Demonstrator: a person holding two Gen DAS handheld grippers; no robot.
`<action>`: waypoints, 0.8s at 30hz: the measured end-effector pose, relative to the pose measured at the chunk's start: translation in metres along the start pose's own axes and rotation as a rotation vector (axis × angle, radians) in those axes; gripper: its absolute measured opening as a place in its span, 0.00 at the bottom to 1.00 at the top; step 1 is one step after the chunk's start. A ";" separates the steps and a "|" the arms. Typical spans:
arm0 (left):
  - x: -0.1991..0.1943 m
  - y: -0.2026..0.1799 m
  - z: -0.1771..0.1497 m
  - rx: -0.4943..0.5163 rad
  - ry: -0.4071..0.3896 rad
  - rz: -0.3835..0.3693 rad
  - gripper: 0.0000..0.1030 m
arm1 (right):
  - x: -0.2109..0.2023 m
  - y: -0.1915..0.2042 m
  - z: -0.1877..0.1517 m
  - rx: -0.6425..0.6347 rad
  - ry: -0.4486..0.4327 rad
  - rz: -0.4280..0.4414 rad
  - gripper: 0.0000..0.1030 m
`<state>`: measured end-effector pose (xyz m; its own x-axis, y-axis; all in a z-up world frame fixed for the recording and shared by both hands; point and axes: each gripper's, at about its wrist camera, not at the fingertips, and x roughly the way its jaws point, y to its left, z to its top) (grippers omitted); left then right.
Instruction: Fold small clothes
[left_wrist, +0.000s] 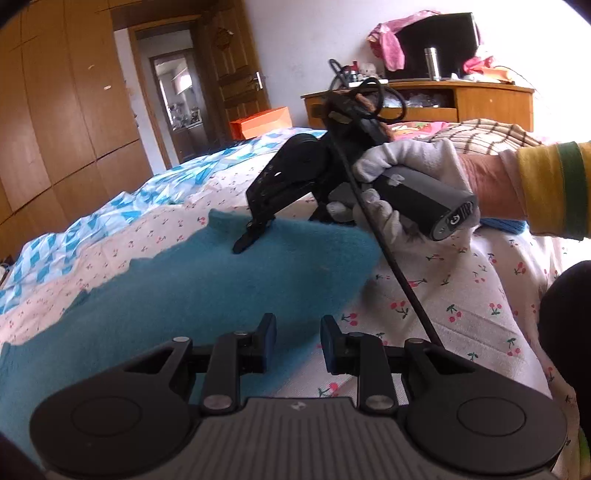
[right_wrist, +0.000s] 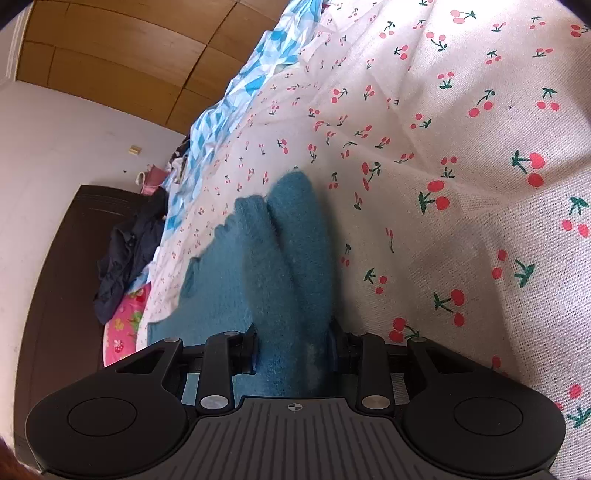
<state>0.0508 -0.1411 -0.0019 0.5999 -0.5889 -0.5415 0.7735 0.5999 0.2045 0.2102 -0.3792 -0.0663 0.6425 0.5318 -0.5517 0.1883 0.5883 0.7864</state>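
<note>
The bed (left_wrist: 461, 280) carries the teal knit garment (left_wrist: 192, 295), spread flat on the cherry-print sheet (right_wrist: 443, 166). Right tongs (right_wrist: 293, 349) clamp a bunched fold; a tug could drag everything askew. Left tongs (left_wrist: 298, 338) hang apart, empty, so that edge may slump.

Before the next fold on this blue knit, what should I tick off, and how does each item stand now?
1. Right gripper clamped on the knit: ok, a fold of it fills the jaws.
2. Left gripper free: ok, jaws apart, nothing between them.
3. Knit on the cherry sheet: ok.
4. Cable off the knit: not ok, it crosses its edge.
5. Knit flat: not ok, bunched at the right gripper.
6. Far edge aligned: cannot tell.
</note>
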 end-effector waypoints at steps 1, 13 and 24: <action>-0.001 0.000 0.001 -0.004 -0.006 -0.016 0.30 | 0.000 0.001 0.000 -0.007 0.003 -0.003 0.30; 0.014 0.055 -0.012 -0.403 0.089 0.082 0.32 | -0.003 -0.004 0.003 -0.008 0.027 0.012 0.29; -0.005 0.055 -0.031 -0.395 0.095 0.299 0.34 | -0.001 0.001 0.002 -0.048 0.026 -0.009 0.28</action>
<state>0.0840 -0.0879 -0.0128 0.7477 -0.3194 -0.5822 0.4234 0.9047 0.0475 0.2113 -0.3807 -0.0641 0.6212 0.5417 -0.5663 0.1575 0.6216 0.7674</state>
